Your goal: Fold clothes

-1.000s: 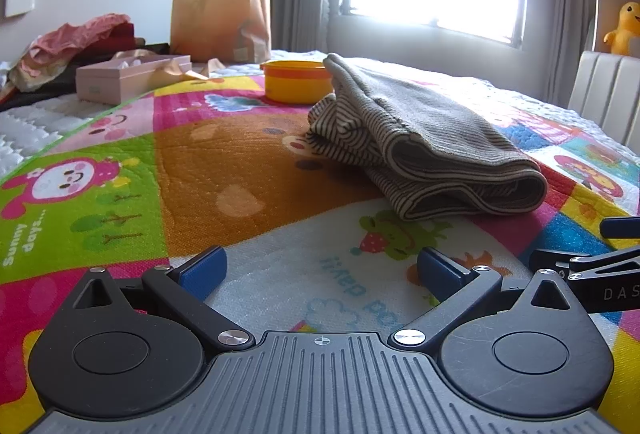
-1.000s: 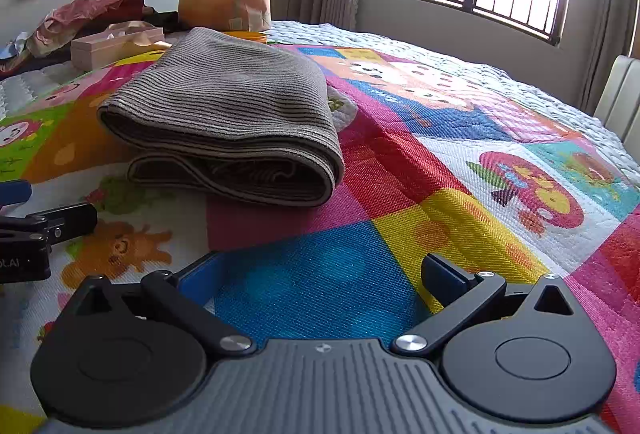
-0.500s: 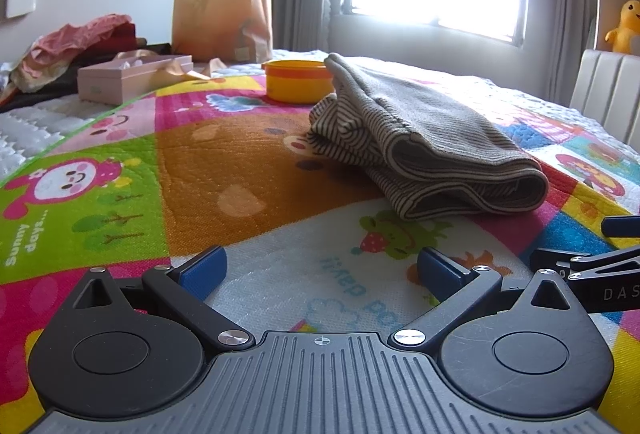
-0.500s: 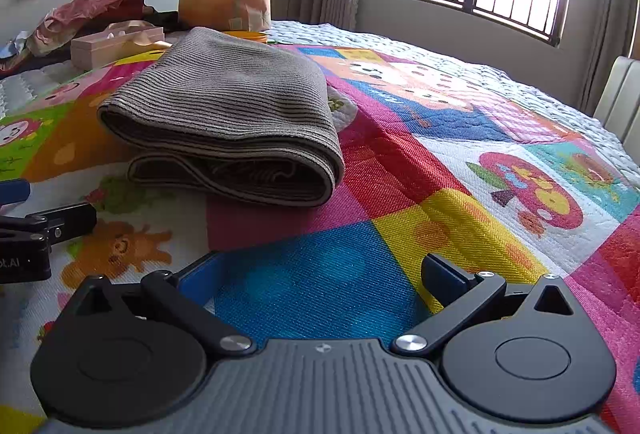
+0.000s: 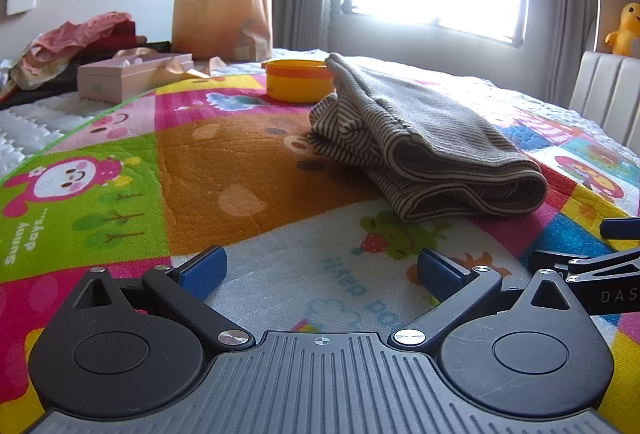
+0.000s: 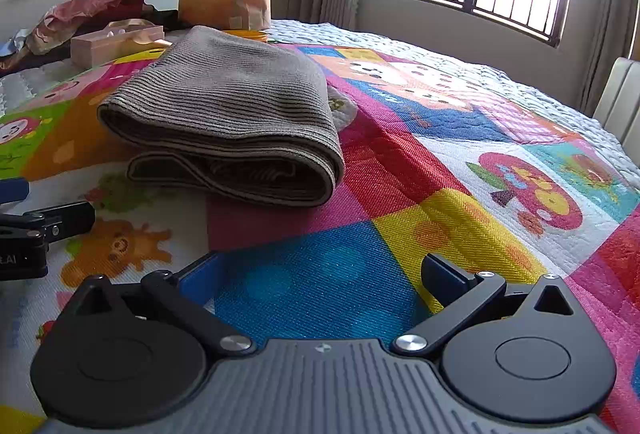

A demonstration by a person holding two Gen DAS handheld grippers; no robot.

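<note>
A grey-brown striped garment (image 5: 424, 142) lies folded in a thick bundle on the colourful play mat (image 5: 240, 162) on the bed; it also shows in the right wrist view (image 6: 228, 106). My left gripper (image 5: 320, 270) is open and empty, low over the mat, short of the bundle's near left side. My right gripper (image 6: 316, 274) is open and empty, low over the mat in front of the bundle's near right corner. Each gripper shows at the edge of the other's view: the right one (image 5: 600, 266), the left one (image 6: 36, 234).
A yellow tub (image 5: 298, 80) stands just behind the garment. A pink box (image 5: 132, 76), a brown paper bag (image 5: 224, 14) and a heap of red and pink clothes (image 5: 76, 46) sit at the far left. A padded chair back (image 5: 608, 94) stands at the right.
</note>
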